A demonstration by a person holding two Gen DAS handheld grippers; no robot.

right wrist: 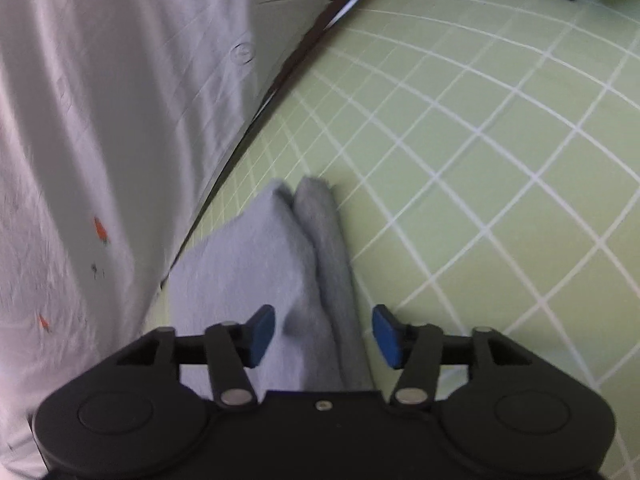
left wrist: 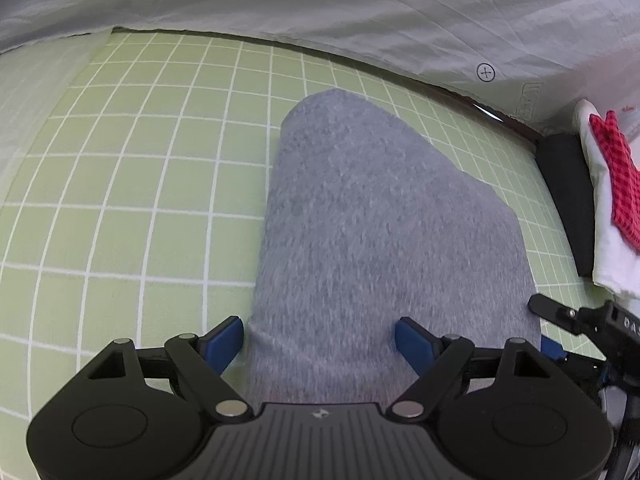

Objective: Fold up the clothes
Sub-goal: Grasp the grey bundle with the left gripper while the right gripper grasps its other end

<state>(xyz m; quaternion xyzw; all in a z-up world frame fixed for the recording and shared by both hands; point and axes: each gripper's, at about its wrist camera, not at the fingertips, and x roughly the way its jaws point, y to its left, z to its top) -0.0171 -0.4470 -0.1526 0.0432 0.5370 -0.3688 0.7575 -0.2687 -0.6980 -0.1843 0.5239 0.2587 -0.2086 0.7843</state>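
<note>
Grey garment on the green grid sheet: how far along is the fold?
Done: the grey garment already lies doubled into a narrow strip. In hand: nothing; the left gripper and right gripper straddle it, open. Left: possibly a final fold, then stacking by the folded clothes.

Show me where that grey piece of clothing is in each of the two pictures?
Left wrist view: the grey garment fills the centre, running up from between the blue pads.
Right wrist view: grey garment lies lower centre, left of middle, folded with two tips.
Shared landmark: the green grid sheet beneath it.

Heather-grey garment (left wrist: 372, 232), pale green white-gridded sheet (left wrist: 132, 184), red gingham cloth (left wrist: 618, 176), blue-padded black tongs (left wrist: 320, 344)
</note>
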